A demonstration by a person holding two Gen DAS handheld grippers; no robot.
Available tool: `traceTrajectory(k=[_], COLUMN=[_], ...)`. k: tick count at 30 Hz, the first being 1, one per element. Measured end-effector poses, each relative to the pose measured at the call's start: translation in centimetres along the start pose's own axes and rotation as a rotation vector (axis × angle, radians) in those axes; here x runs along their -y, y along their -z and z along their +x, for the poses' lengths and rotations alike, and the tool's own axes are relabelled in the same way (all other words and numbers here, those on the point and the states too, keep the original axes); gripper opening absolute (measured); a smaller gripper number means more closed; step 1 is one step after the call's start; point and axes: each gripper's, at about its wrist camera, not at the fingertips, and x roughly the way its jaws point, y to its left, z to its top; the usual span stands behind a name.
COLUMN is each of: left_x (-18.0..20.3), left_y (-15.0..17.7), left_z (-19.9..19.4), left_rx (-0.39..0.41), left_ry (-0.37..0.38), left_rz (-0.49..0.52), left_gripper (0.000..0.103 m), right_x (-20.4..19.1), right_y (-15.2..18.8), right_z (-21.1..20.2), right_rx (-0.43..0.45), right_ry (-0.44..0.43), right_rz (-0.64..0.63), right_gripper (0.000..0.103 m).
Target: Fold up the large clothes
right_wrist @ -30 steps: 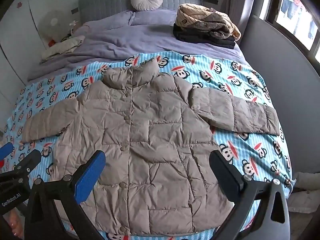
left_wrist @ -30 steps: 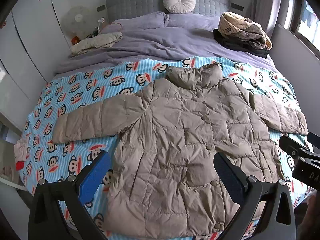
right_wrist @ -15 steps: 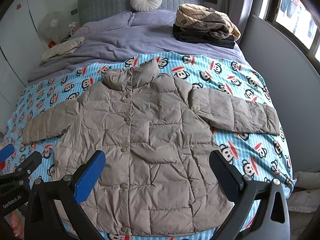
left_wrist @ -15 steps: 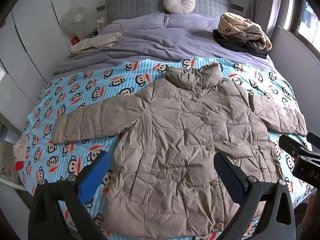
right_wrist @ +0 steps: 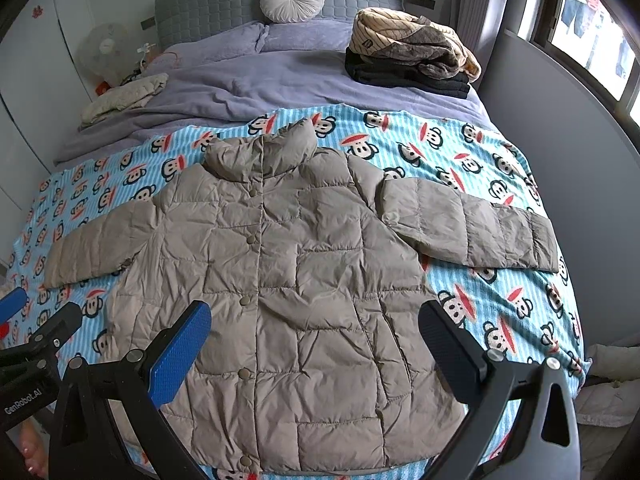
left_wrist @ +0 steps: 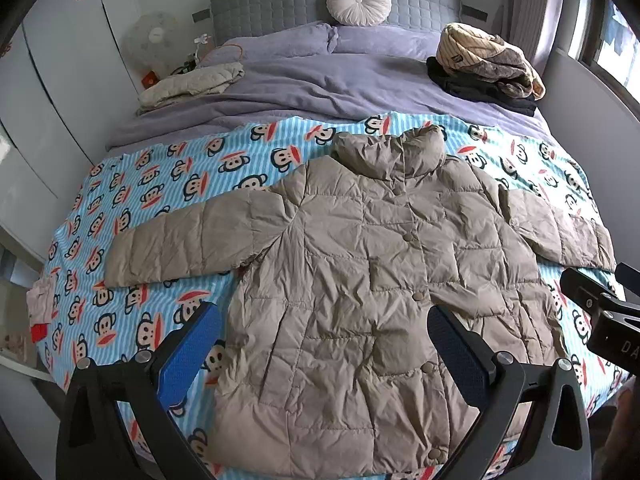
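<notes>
Beige puffer jacket (left_wrist: 384,280) lies flat, buttoned, sleeves spread, on the monkey-print blanket (left_wrist: 160,200) at the bed's near end, with the left gripper (left_wrist: 324,348) and right gripper (right_wrist: 314,340) both hovering above its hem, fingers wide apart, holding nothing.

left wrist: bed foot, facing headboard (left_wrist: 280,4) | right wrist: same | shared: jacket (right_wrist: 304,280)

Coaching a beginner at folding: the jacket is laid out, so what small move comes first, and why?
Probably bring the open right gripper onto the right sleeve cuff. The puffer jacket lies flat and buttoned, both sleeves spread over the monkey blanket, and neither gripper holds anything.
</notes>
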Motion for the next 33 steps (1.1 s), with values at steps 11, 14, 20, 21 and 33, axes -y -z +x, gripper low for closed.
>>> traceTrajectory(k=[11, 14, 20, 21, 33], left_x=[-0.1, -0.1, -0.09, -0.1, -0.06], left_y=[-0.05, -0.07, -0.08, -0.07, -0.19], left_z=[0.03, 0.04, 0.05, 0.05, 0.08], left_rx=[-0.002, -0.002, -0.003, -0.003, -0.005], left_ry=[0.001, 0.002, 0.002, 0.002, 0.002], left_rz=[0.002, 0.001, 0.001, 0.001, 0.002], left_gripper=[0.103, 0.103, 0.103, 0.103, 0.103], right_x=[0.0, 0.0, 0.01, 0.02, -0.01], right_y=[-0.09, -0.1, -0.14, -0.16, -0.2], right_z=[0.06, 0.09, 0.12, 0.09, 0.13], right_rx=[-0.001, -0.001, -0.002, -0.002, -0.004], right_ry=[0.001, 0.001, 0.002, 0.001, 0.002], right_rz=[0.001, 0.001, 0.0, 0.0, 0.001], right_gripper=[0.103, 0.103, 0.103, 0.103, 0.103])
